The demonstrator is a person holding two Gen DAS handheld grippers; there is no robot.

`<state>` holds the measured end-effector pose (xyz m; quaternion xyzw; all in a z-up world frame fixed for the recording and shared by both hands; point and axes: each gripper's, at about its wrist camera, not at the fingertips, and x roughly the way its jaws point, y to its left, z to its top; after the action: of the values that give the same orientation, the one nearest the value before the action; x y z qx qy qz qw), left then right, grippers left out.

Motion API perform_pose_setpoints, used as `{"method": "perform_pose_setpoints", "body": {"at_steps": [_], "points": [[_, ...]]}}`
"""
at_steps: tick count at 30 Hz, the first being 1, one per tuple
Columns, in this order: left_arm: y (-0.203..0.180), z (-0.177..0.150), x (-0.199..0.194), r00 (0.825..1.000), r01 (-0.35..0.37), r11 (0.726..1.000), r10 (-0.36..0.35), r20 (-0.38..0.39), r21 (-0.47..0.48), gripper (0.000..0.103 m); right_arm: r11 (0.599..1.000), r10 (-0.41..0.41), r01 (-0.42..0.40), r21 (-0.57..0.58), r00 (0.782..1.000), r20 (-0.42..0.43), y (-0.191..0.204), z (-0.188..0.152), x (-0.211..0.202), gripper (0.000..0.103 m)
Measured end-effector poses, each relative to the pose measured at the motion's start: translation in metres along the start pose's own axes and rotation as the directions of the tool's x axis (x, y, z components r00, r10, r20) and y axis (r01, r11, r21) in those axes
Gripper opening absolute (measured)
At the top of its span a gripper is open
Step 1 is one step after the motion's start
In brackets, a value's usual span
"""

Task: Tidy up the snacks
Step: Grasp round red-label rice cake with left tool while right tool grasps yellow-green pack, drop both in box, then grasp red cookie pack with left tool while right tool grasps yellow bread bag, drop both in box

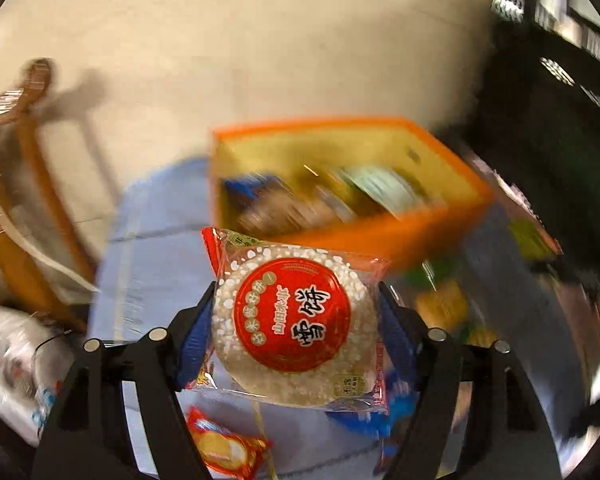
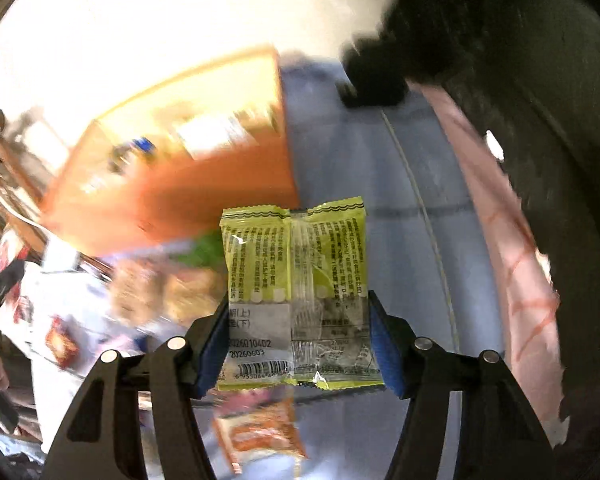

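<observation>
My left gripper (image 1: 296, 322) is shut on a round rice cracker packet with a red label (image 1: 294, 320), held above the blue cloth. An orange box (image 1: 380, 236) with several snack packets inside stands just beyond it. My right gripper (image 2: 298, 340) is shut on a yellow-green snack packet (image 2: 296, 292), its printed back facing the camera. The orange box shows in the right wrist view (image 2: 180, 196) ahead to the left, blurred.
A blue cloth (image 1: 156, 240) covers the table. Loose packets lie on it: a red-orange one (image 1: 224, 448) below the left gripper, an orange one (image 2: 260, 436) below the right. A wooden chair (image 1: 32, 184) stands at left. A pink cloth (image 2: 516, 248) lies at right.
</observation>
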<state>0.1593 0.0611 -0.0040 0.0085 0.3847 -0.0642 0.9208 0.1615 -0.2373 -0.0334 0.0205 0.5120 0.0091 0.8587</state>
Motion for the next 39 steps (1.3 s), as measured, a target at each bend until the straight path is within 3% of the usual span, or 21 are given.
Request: {"method": "perform_pose_setpoints", "body": {"at_steps": [3, 6, 10, 13, 21, 23, 24, 25, 26, 32, 36, 39], "points": [[0.01, 0.025, -0.002, 0.997, -0.063, 0.988, 0.068, 0.028, -0.142, 0.072, 0.999, 0.048, -0.047, -0.027, 0.997, 0.066, 0.015, 0.027, -0.019, 0.063], [0.01, 0.048, 0.005, 0.996, -0.069, 0.977, 0.079, 0.043, -0.204, 0.072, 0.995, 0.038, -0.026, -0.095, 0.992, 0.122, 0.038, 0.052, -0.024, 0.063], [0.003, 0.073, 0.013, 0.993, -0.097, 0.979, 0.107, 0.047, -0.18, 0.072, 0.99, 0.037, -0.011, -0.138, 0.982, 0.184, 0.062, 0.093, -0.007, 0.063], [-0.008, 0.084, 0.023, 0.993, -0.111, 0.981, 0.118, 0.033, -0.158, 0.072, 0.995, 0.019, -0.002, -0.104, 0.988, 0.156, 0.069, 0.123, 0.027, 0.063], [-0.029, 0.107, 0.05, 0.995, -0.1, 0.99, 0.101, 0.006, -0.094, 0.072, 0.993, 0.037, -0.022, -0.112, 0.991, 0.132, 0.094, 0.135, 0.048, 0.064], [-0.031, 0.109, 0.053, 0.997, -0.075, 0.995, 0.077, 0.022, -0.072, 0.075, 0.995, 0.039, -0.026, -0.1, 0.991, 0.128, 0.095, 0.141, 0.052, 0.074], [-0.032, 0.11, 0.055, 0.995, -0.092, 0.994, 0.094, 0.029, -0.061, 0.086, 0.995, 0.043, -0.032, -0.095, 0.993, 0.109, 0.094, 0.145, 0.056, 0.094], [-0.032, 0.11, 0.057, 0.993, -0.113, 0.992, 0.115, 0.029, -0.053, 0.099, 0.996, 0.033, -0.024, -0.087, 0.994, 0.101, 0.092, 0.146, 0.057, 0.1], [-0.032, 0.11, 0.059, 0.991, -0.127, 0.991, 0.128, 0.034, -0.041, 0.099, 0.997, 0.011, -0.003, -0.083, 0.995, 0.099, 0.091, 0.146, 0.055, 0.099], [-0.004, 0.079, 0.053, 0.995, -0.1, 0.995, 0.099, -0.026, -0.03, 0.099, 0.989, -0.048, 0.064, -0.136, 0.992, 0.12, 0.078, 0.124, 0.032, 0.099], [0.022, 0.025, 0.034, 0.993, -0.093, 0.996, 0.093, -0.075, 0.004, 0.099, 0.978, -0.072, 0.084, -0.192, 0.995, 0.067, 0.07, 0.08, 0.031, 0.099], [0.035, -0.031, 0.017, 0.986, -0.071, 0.996, 0.079, -0.149, 0.059, 0.099, 0.973, -0.052, 0.048, -0.224, 0.999, -0.011, 0.067, 0.034, 0.046, 0.099]]}}
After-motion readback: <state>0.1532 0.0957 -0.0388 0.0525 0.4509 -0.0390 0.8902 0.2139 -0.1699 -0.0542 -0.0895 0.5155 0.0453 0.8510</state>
